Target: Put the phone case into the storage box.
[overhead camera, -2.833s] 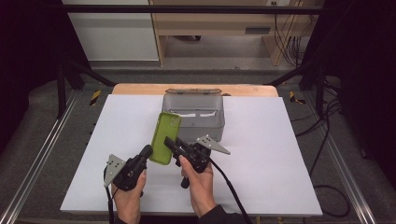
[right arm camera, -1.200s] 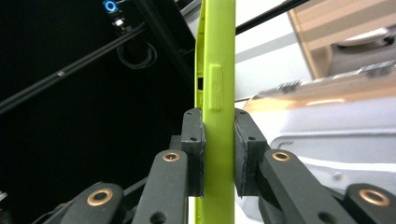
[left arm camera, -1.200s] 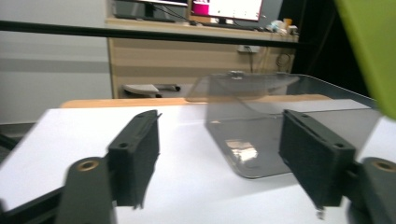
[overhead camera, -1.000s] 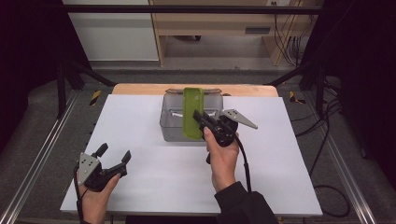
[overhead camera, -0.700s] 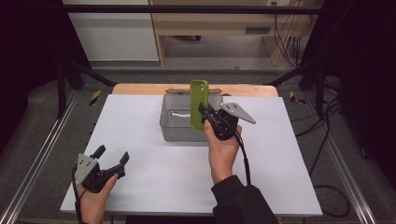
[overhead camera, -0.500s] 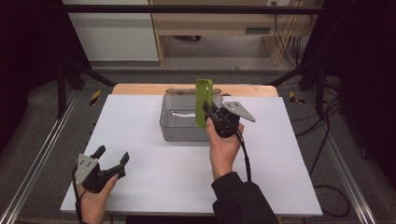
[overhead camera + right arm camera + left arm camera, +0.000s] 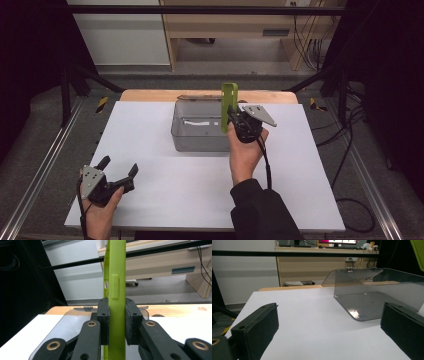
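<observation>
A lime-green phone case (image 7: pixel 229 102) stands upright on edge over the right part of a clear grey plastic box (image 7: pixel 197 142). My right gripper (image 7: pixel 231 120) is shut on the case's lower half. In the right gripper view the pads press both faces of the case (image 7: pixel 116 277), with my right gripper (image 7: pixel 117 322) over the box. My left gripper (image 7: pixel 120 167) rests low at the table's front left, open, its jaws having just been opening, with nothing between them. In the left gripper view my left gripper (image 7: pixel 329 322) faces the box (image 7: pixel 374 290) across bare table.
The box's hinged lid (image 7: pixel 200 97) lies open behind it, near the wooden back edge (image 7: pixel 150 95) of the table. The white tabletop (image 7: pixel 175 200) spreads between the two hands. Dark frame rails (image 7: pixel 45 165) run along both sides.
The right gripper has carried the green case rightward and farther back over the box, turning it more upright. The left hand stays in place, its jaws a little wider.
</observation>
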Tool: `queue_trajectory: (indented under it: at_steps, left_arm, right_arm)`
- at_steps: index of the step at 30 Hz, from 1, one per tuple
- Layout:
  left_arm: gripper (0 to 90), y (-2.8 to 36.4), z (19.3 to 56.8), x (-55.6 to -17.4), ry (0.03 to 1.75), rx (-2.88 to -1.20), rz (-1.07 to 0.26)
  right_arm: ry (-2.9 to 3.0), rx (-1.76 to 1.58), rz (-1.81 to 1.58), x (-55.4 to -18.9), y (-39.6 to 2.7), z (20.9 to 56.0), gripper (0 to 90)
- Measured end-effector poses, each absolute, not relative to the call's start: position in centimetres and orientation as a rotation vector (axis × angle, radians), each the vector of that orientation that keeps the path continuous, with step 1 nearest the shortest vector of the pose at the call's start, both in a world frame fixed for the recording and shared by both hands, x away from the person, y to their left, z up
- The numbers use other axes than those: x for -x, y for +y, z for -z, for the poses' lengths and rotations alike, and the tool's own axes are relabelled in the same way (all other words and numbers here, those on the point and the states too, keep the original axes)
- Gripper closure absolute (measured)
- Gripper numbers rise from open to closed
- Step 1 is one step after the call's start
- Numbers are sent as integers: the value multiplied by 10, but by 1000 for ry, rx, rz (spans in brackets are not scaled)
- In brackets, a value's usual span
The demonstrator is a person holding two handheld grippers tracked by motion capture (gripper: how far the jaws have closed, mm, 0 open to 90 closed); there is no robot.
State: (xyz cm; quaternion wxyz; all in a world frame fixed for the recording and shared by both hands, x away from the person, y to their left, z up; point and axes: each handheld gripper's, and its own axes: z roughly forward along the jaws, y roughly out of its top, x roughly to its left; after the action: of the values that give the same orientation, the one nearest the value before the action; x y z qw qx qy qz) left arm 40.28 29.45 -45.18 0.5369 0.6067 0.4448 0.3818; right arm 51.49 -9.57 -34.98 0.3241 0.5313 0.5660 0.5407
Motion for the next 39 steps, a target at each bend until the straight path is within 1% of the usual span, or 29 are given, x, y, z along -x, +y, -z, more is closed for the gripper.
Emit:
queue_trajectory:
  at_steps: [3,8,12,21,28,34,39]
  left_arm:
    - [15,291,451,-401,1044,-1451,-929]
    - [15,290,451,-401,1041,-1446,-919]
    - [20,292,450,-399,1043,-1418,-941]
    - [15,294,450,-400,1038,-1399,-925]
    - [14,293,452,-401,1028,-1412,-895]
    - [15,293,455,-405,1008,-1432,-827]
    - [14,293,455,-405,1003,-1439,-816]
  right_arm:
    - [1480,-1392,-1405,-516,-97,350,774]
    - [1474,-1398,-1390,-519,-99,351,774]
    - [1467,-1383,-1372,-520,-101,351,774]
    - [1479,-1378,-1349,-524,-103,354,774]
    - [1477,-1378,-1328,-525,-105,356,773]
    - [1475,-1382,-1310,-527,-108,356,773]
    - [1485,-1381,-1299,-528,-109,358,774]
